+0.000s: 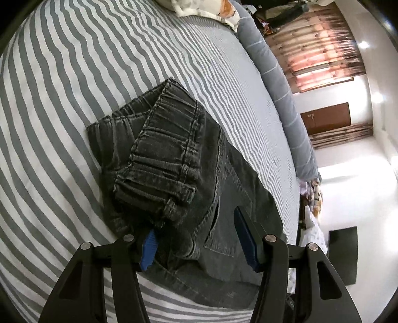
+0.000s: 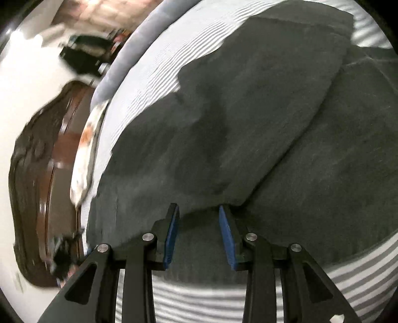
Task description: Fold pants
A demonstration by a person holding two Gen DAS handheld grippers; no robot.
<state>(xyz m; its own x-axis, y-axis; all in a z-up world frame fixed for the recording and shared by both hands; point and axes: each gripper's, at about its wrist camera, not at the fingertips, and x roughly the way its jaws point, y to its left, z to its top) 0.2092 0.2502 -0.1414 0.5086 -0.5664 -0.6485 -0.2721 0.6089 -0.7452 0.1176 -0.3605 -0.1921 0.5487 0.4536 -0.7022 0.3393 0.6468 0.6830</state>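
Observation:
Dark grey denim pants lie on a striped bed, the elastic waistband folded back over itself in the left wrist view. My left gripper is open; its blue pads straddle the waist and back-pocket area, the left pad partly tucked under the folded waistband. In the blurred right wrist view the pants fill most of the frame, with one layer folded over another. My right gripper is open, its blue pads resting on the fabric at a fold edge, with no cloth pinched between them.
The bed has a grey-and-white striped sheet. A long grey bolster lies along its far edge, with a patterned blanket beyond. White floor, a dark mat and wooden furniture lie past the bed edge.

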